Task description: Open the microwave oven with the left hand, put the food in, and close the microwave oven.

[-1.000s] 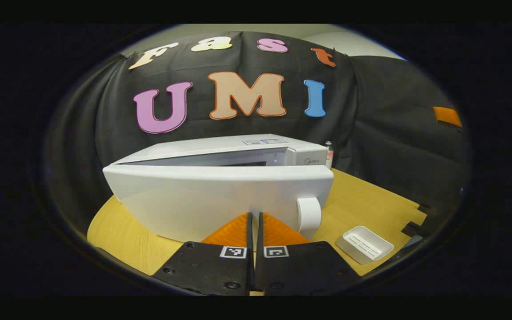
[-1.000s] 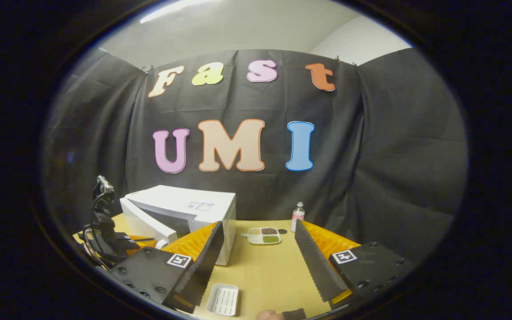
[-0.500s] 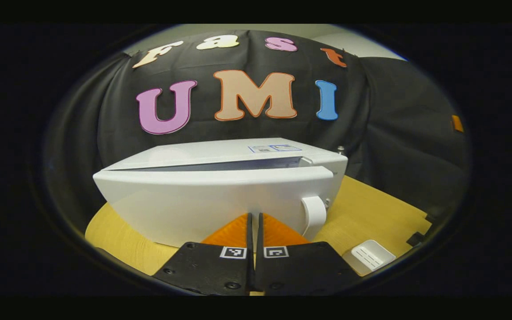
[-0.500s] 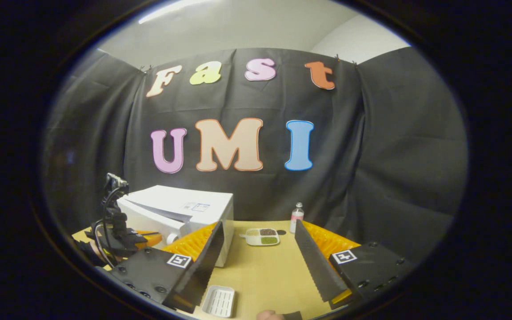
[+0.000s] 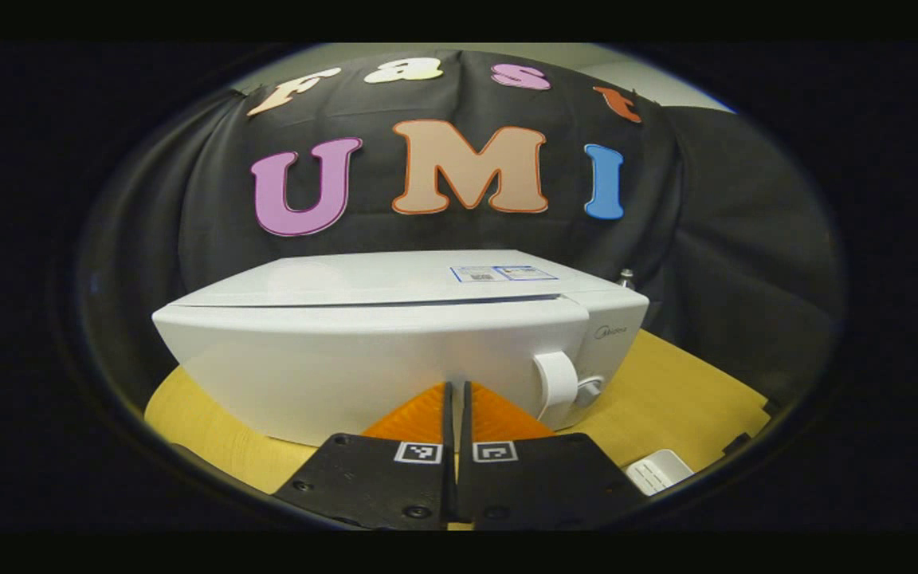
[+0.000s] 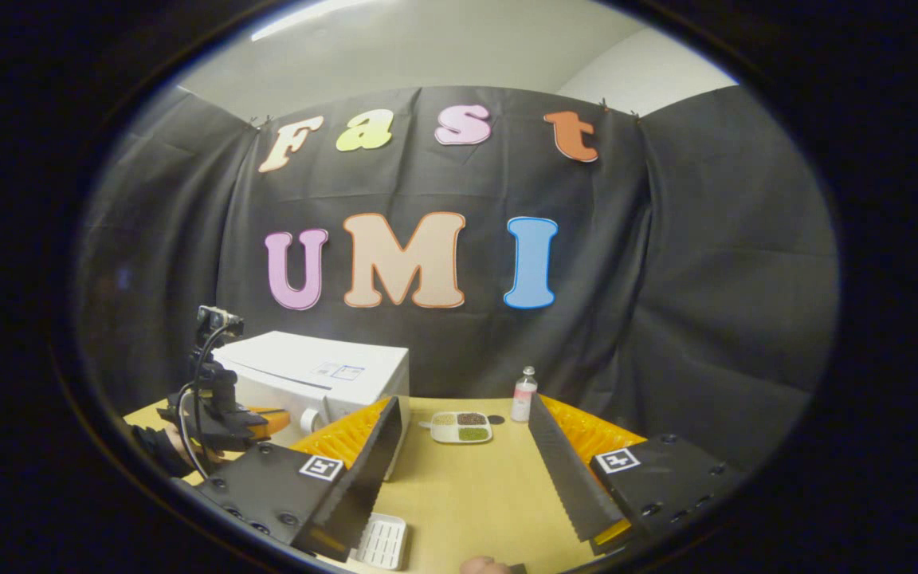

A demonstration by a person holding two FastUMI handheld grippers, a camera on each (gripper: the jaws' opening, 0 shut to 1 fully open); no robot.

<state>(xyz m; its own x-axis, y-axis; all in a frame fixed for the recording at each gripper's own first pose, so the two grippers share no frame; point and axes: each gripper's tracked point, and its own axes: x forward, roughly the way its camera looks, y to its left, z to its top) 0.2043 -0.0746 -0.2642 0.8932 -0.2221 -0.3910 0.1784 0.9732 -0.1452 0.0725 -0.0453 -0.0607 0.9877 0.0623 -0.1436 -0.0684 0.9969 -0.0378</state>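
Note:
The white microwave (image 5: 395,343) stands on the wooden table (image 5: 690,383), its door almost flush with the body and only a thin dark seam along the top. My left gripper (image 5: 456,387) is shut with nothing between its fingers, and its tips rest against the door front, just left of the white handle (image 5: 556,381). The right gripper view has the microwave (image 6: 315,375) at the left, with the left gripper (image 6: 224,418) and the hand holding it in front of the door. My right gripper (image 6: 464,400) hangs open and empty over the table. The microwave's inside is hidden.
A divided dish (image 6: 461,426) with grains and a small bottle (image 6: 520,395) stand at the back of the table. An empty white ribbed tray (image 6: 382,540) lies near the front edge, also at the lower right as tray (image 5: 658,472). Black cloth walls surround the table.
The microwave door has swung from well ajar to almost shut, pushed by my shut left gripper moving forward with it. The right gripper has barely moved.

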